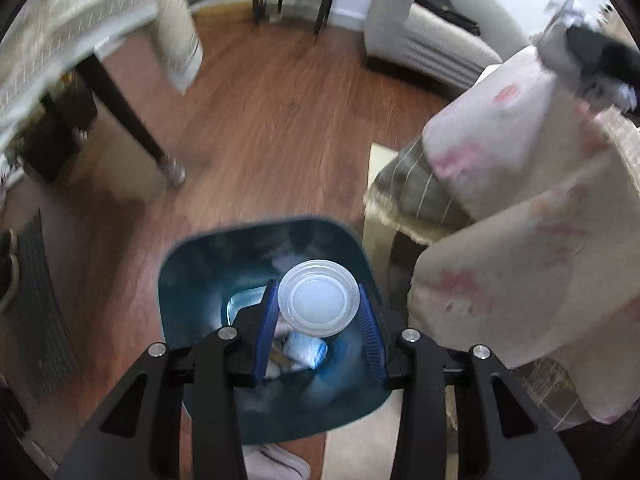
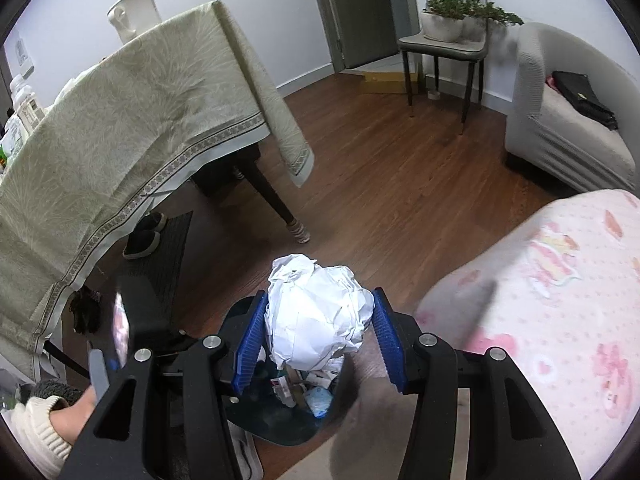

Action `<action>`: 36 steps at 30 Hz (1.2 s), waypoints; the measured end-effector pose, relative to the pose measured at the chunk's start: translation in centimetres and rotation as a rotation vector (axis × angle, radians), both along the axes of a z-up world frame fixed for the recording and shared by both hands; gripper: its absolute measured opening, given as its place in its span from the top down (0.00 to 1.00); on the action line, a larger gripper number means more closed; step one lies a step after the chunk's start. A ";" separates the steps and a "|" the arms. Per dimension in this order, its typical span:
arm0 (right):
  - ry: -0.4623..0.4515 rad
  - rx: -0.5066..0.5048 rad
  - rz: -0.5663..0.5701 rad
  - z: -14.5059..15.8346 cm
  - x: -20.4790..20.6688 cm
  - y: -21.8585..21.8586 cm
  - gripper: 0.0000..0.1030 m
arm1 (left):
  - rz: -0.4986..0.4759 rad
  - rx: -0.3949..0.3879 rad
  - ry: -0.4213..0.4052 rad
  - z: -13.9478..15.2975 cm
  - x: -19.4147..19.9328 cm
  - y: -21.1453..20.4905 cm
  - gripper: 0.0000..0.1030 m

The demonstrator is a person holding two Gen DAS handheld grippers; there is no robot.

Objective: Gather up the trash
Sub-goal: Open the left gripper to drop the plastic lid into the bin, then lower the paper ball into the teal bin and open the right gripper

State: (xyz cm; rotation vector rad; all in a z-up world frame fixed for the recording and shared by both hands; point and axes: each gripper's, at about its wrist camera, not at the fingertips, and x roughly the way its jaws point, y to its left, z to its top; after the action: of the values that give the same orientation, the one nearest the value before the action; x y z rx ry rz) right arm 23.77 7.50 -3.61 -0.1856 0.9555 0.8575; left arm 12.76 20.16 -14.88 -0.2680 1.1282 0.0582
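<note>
The left tongs (image 1: 318, 316) were closed on a clear plastic lid (image 1: 318, 298), low in the frame, directly over the open teal bin (image 1: 188, 280), which already held some scraps. The right tongs (image 2: 318, 336) gripped a crumpled paper ball (image 2: 316, 312) at lower centre, above the same bin. Both pieces remained unreleased, so the collecting looked partly finished.

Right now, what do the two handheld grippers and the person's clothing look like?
Both grippers, left gripper and right gripper, have matte black linkage arms with silver round rivets and ribbed blue fingers. A cream knitted cuff shows at one wrist. No cables are visible.
</note>
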 end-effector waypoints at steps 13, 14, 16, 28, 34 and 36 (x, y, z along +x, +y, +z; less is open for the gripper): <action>0.038 -0.050 0.063 -2.8 -1.2 4.8 0.49 | -0.004 0.001 0.143 -5.4 -2.1 2.3 0.55; 0.047 -0.057 0.064 -3.2 -1.2 5.0 0.49 | -0.009 0.002 0.152 -5.5 -2.2 2.3 0.49; 0.060 -0.068 0.064 -4.0 -1.1 5.4 0.49 | -0.007 0.001 0.145 -5.4 -2.7 2.5 0.43; 0.136 -0.176 0.071 -10.0 -1.4 7.9 0.49 | 0.039 0.015 -0.043 1.6 -4.5 4.7 0.41; 0.142 -0.223 0.094 -11.9 -2.4 8.7 0.49 | 0.072 0.048 -0.166 5.7 -5.9 5.6 0.43; 0.148 -0.237 0.096 -12.6 -2.7 8.6 0.49 | 0.092 0.048 -0.191 6.7 -6.2 6.1 0.48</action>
State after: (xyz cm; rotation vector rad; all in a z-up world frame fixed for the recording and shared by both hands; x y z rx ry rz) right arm 21.04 16.09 -16.17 -0.3783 1.1955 0.8532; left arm 6.57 26.21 -8.15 -0.2766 0.9229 0.1379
